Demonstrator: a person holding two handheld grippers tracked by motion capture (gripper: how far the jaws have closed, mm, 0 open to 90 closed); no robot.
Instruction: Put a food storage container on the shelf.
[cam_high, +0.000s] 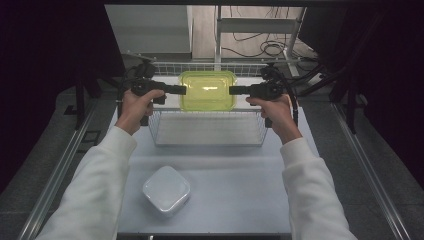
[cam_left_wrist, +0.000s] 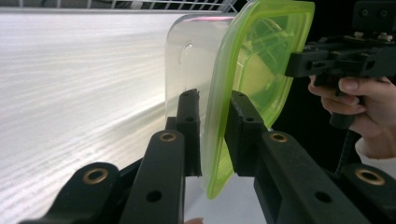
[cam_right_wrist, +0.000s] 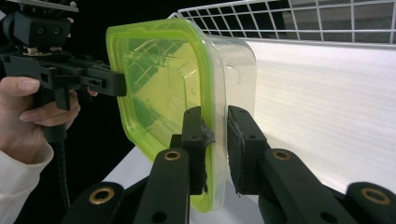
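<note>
While I held the green-lidded container (cam_high: 207, 90) above the wire basket (cam_high: 207, 131), my left gripper (cam_high: 181, 90) clamped the lid's rim on one side and my right gripper (cam_high: 233, 90) clamped the opposite side, each pair of jaws closed on that rim. It hung level over the basket's far half. A white square container (cam_high: 166, 190) sat on the table (cam_high: 235, 185) near me, well apart from the basket.

Bright overhead light whitens the table (cam_high: 225, 165) and glares on the green lid (cam_high: 207, 90), the frame's sides stay dark, and the gripper views' table surface looks streaky.
</note>
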